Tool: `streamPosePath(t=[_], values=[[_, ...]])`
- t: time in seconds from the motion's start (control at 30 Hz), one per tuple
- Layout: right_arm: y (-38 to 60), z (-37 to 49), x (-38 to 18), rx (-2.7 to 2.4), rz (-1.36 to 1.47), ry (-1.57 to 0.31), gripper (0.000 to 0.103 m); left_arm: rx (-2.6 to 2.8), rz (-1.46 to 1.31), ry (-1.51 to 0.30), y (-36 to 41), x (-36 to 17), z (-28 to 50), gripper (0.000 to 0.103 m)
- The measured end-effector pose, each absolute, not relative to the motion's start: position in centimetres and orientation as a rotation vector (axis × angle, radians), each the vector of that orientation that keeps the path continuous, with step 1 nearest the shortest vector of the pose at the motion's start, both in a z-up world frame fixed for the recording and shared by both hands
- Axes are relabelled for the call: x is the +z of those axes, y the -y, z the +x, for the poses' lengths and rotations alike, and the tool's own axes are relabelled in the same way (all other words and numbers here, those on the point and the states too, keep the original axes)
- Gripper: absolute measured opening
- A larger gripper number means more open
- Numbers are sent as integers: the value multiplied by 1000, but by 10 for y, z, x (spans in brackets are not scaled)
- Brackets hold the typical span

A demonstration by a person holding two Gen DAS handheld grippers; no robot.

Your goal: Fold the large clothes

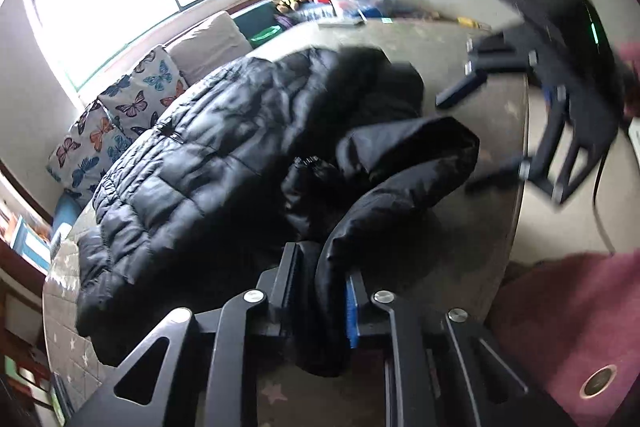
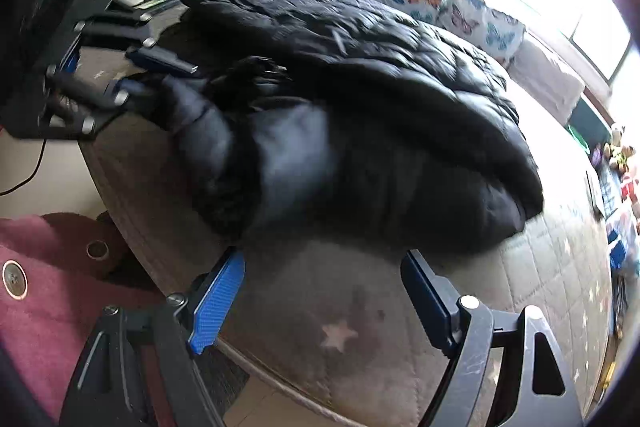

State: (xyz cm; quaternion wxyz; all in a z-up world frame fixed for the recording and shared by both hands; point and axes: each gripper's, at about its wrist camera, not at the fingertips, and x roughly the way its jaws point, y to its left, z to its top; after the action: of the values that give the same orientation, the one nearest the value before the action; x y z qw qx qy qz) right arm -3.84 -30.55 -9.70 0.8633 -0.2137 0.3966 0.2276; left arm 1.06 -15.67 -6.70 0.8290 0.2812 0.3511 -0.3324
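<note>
Left wrist view: the black puffer jacket (image 1: 224,163) lies heaped on the star-print mattress (image 1: 496,107), its sleeve end toward the near edge. The left gripper (image 1: 320,291) is clamped on that sleeve. It looks soft, bulky, light and slippery, so hems and cuffs hold best.

Right wrist view: only here the right gripper (image 2: 320,291) shows its jaws apart and empty, just short of the jacket's near hem; blur hides whether it touches.
</note>
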Motion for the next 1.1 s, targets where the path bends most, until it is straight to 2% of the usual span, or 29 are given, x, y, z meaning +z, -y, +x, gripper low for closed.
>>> streamPosePath(t=[0.13, 0.17, 0.23, 0.3, 0.4, 0.43, 0.5, 0.57, 0.73, 1.03, 1.07, 1.1], values=[[287, -33, -88, 483, -456, -741, 87, -714, 526, -757, 150, -46, 22, 19], [285, -30, -86, 486, -448, -725, 84, -716, 507, -760, 148, -41, 26, 19], [280, -22, -79, 480, -427, -697, 72, -726, 480, -772, 145, -36, 32, 19], [277, -10, -73, 479, -399, -712, 45, -717, 466, -781, 141, -33, 31, 20], [278, 2, -60, 492, -346, -713, 32, -712, 454, -786, 130, -28, 26, 24], [279, 4, -56, 497, -328, -712, 31, -716, 448, -774, 125, -26, 21, 30], [278, 8, -44, 490, -309, -707, 27, -699, 443, -744, 113, -22, 13, 57], [280, 10, -36, 484, -286, -697, 26, -666, 433, -704, 96, -19, 3, 71], [288, 13, -12, 469, -218, -644, 23, -562, 468, -656, 69, -24, -13, 73], [287, 23, -7, 454, -187, -618, 21, -417, 649, -560, 80, -63, 9, 73], [288, 25, -8, 456, -182, -619, 21, -405, 689, -541, 84, -68, 10, 70], [288, 25, -8, 455, -176, -619, 21, -391, 731, -522, 88, -73, 10, 58]])
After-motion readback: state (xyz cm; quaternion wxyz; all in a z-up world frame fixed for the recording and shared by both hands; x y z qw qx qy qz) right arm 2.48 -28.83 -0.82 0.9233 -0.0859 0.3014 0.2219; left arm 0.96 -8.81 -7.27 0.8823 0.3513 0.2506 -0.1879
